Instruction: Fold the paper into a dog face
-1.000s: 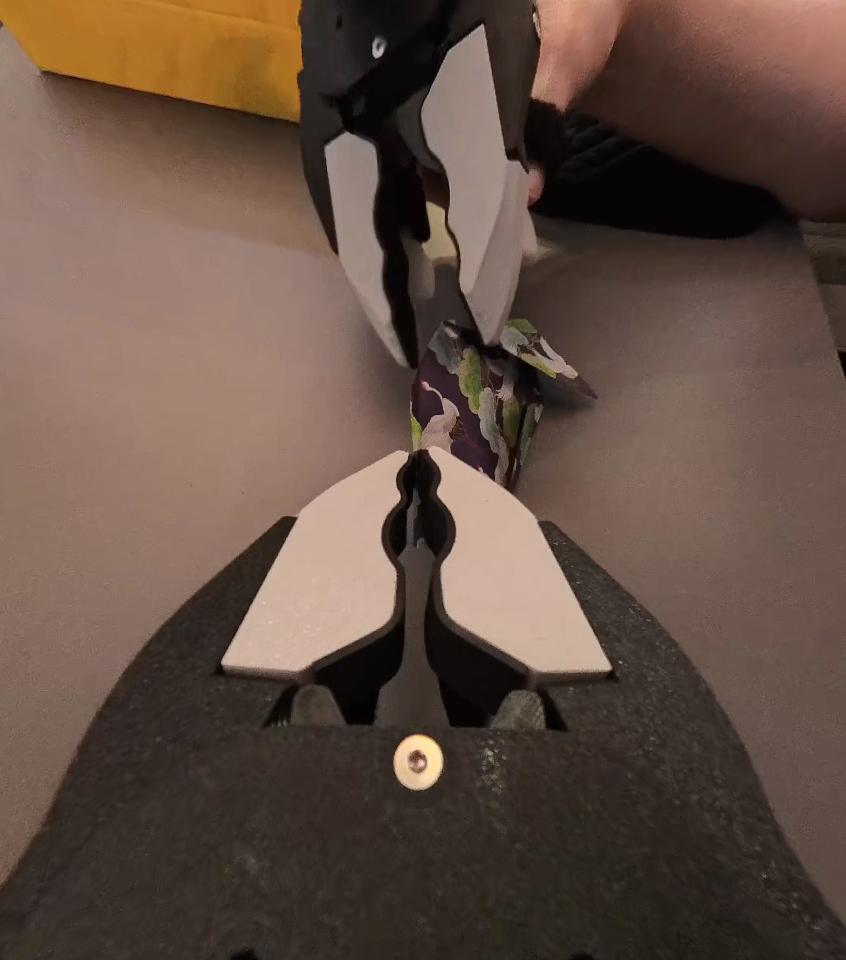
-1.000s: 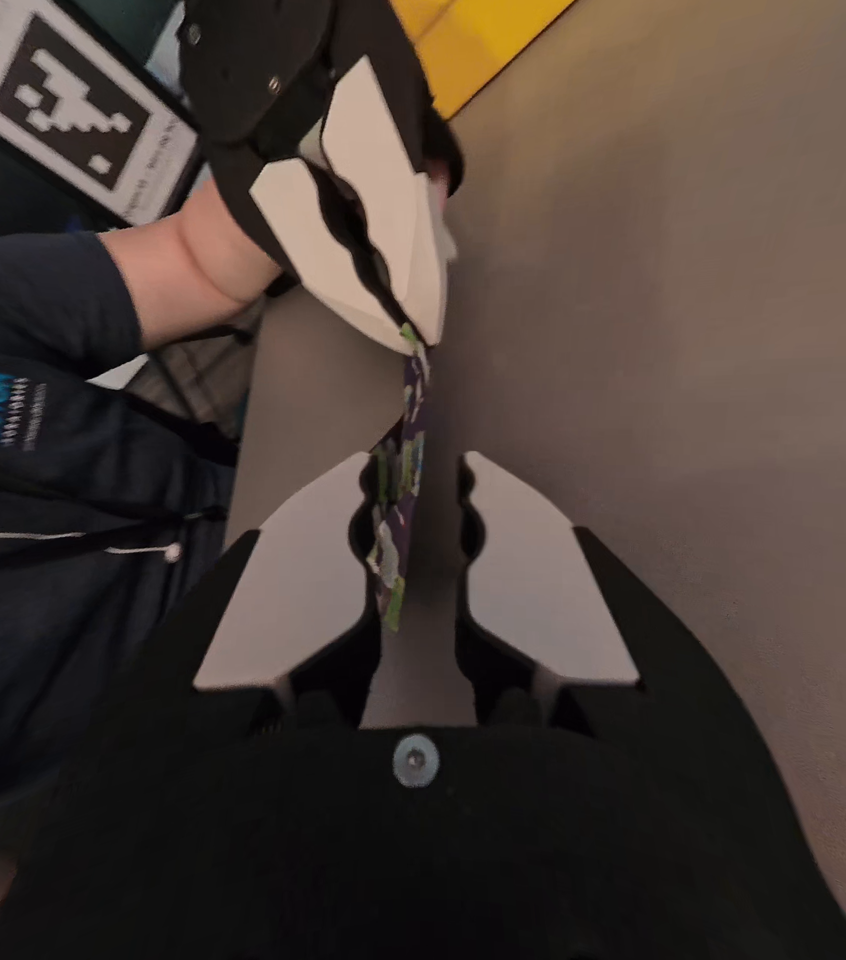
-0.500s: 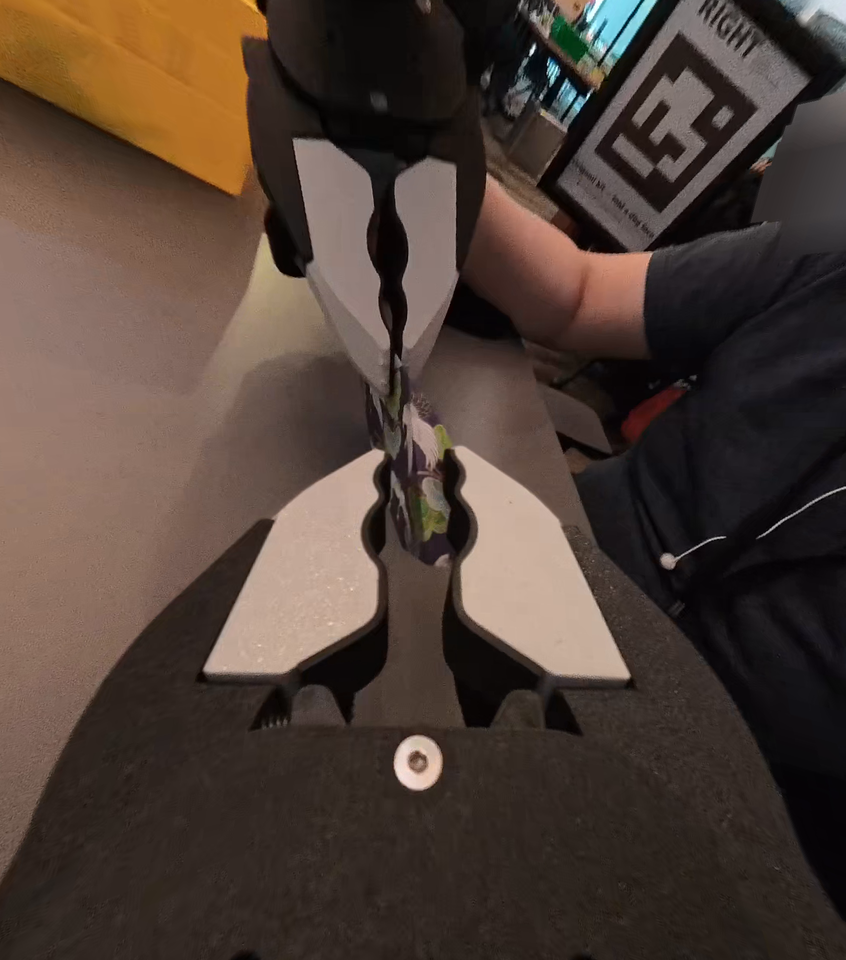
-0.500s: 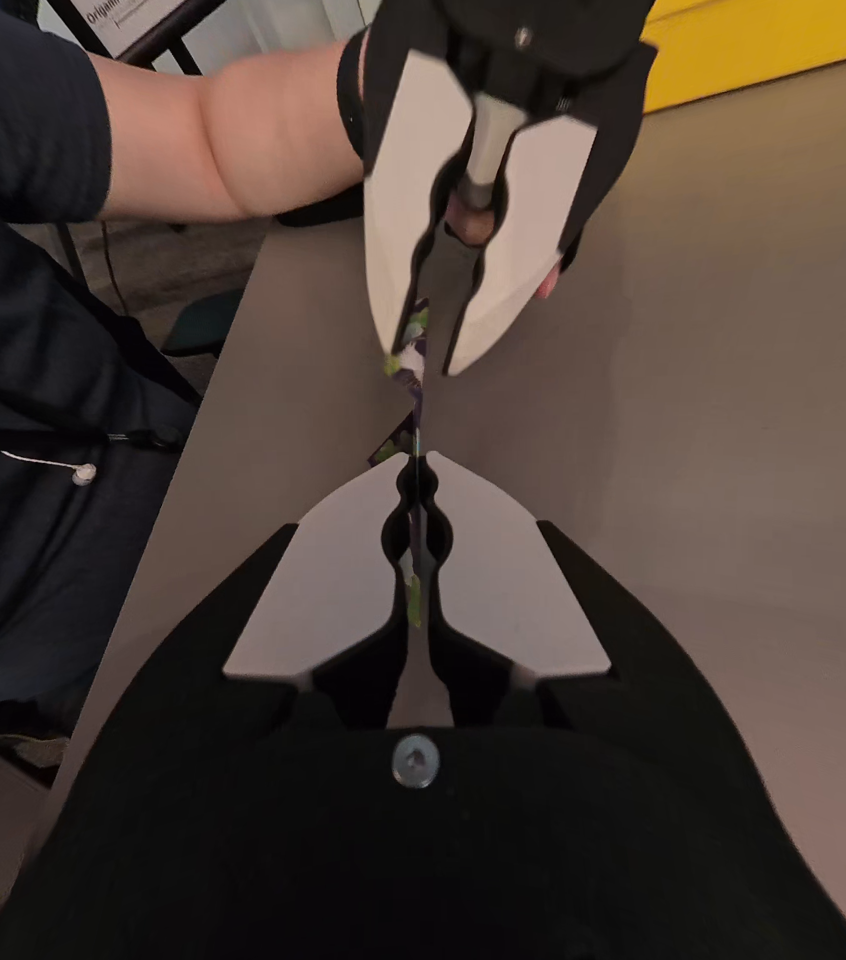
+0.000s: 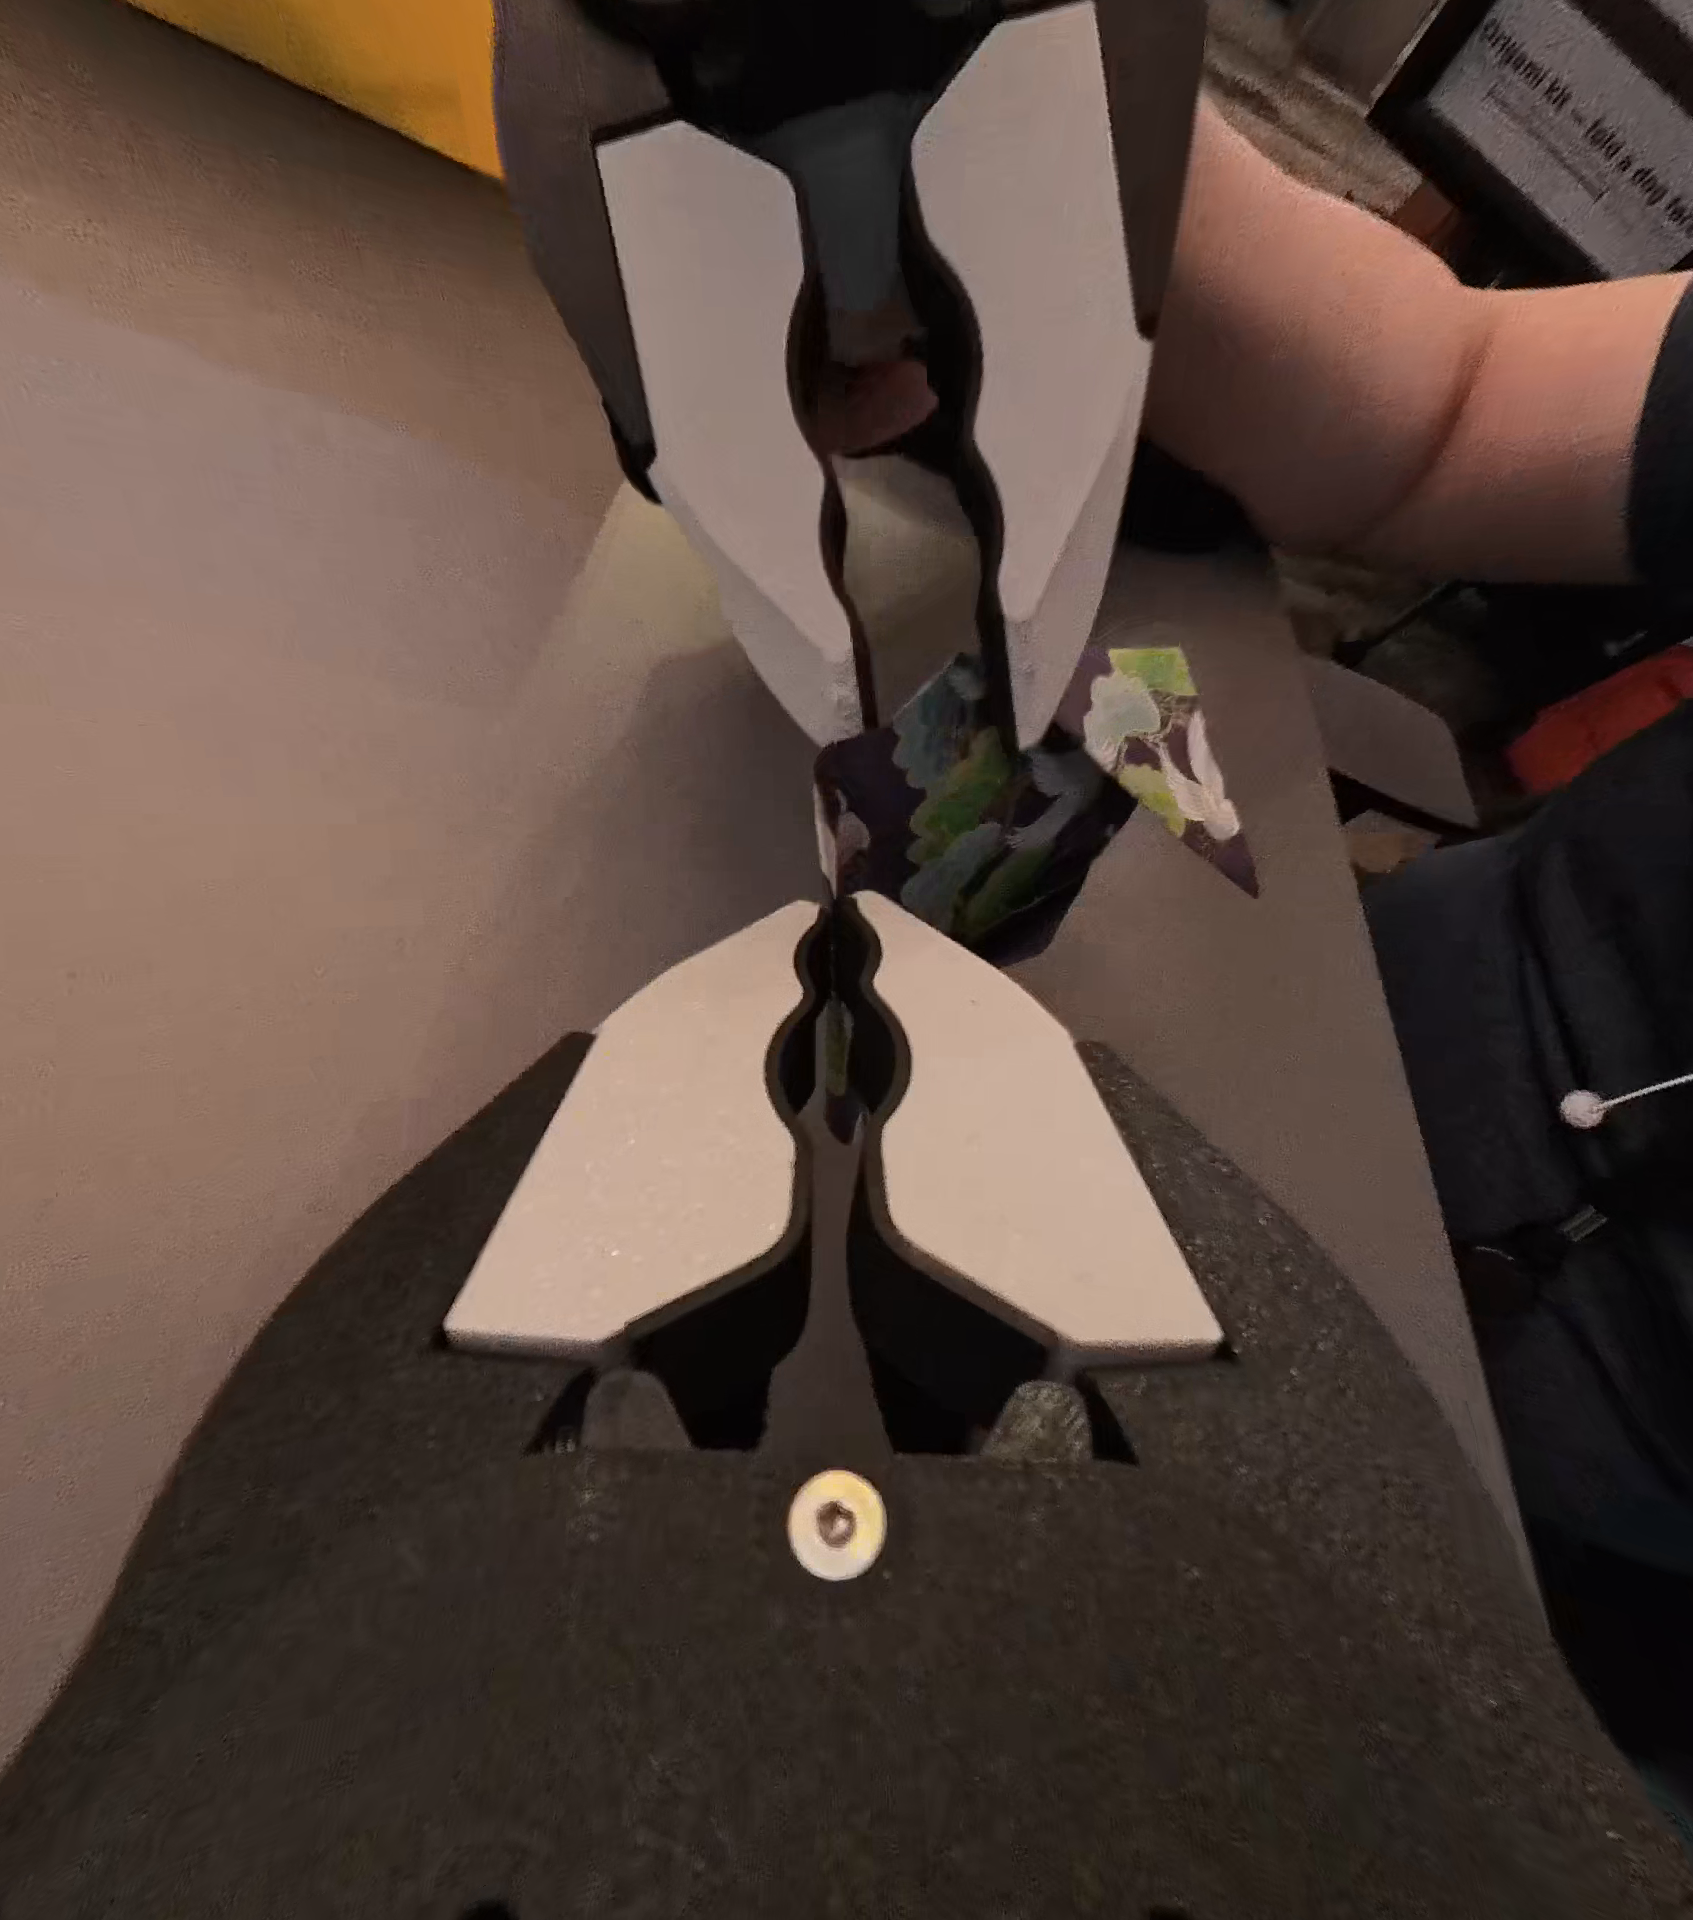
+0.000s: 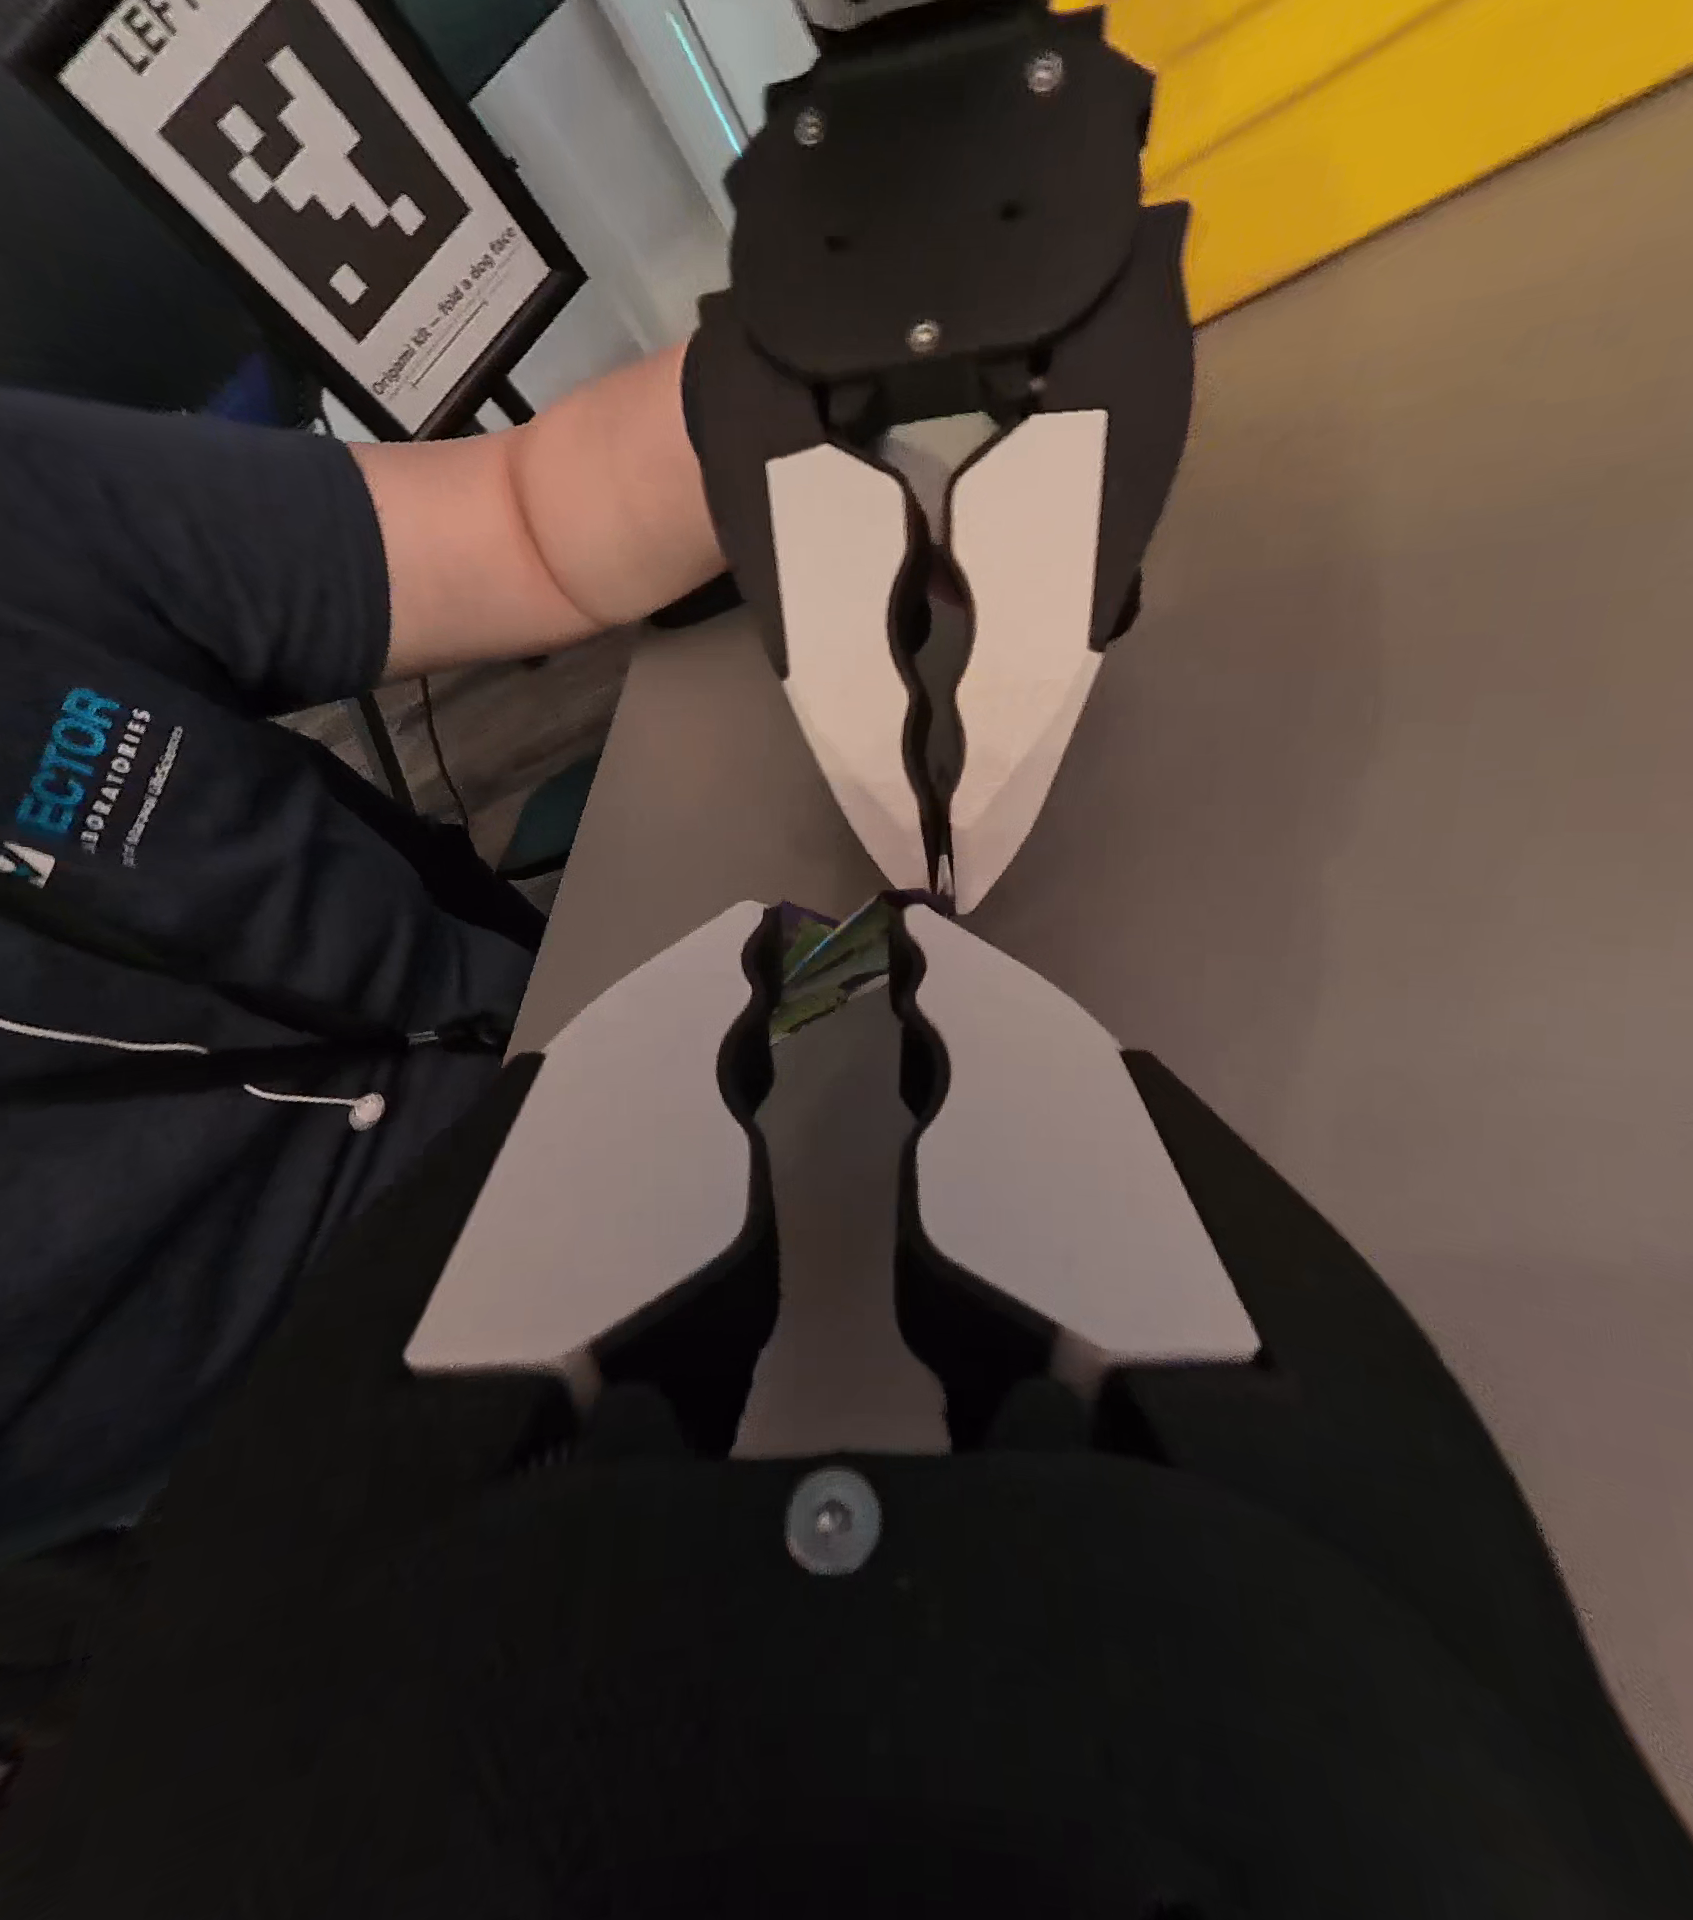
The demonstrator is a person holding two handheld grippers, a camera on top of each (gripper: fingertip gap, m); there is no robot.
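Two grippers meet over the grey table (image 5: 198, 727): the left gripper (image 5: 837, 914) pinches the patterned paper (image 5: 977, 821) tightly, while the right gripper (image 6: 826, 920) stands parted around its edge.

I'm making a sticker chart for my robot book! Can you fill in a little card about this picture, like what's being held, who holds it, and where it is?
thing held: folded patterned paper, dark purple with green and white
left gripper: shut on one edge of the paper
right gripper: open, fingers either side of the paper
paper's place: in the air above the grey table
loose flap: a pointed corner sticks out to the right
background: yellow box, a person's bare forearm
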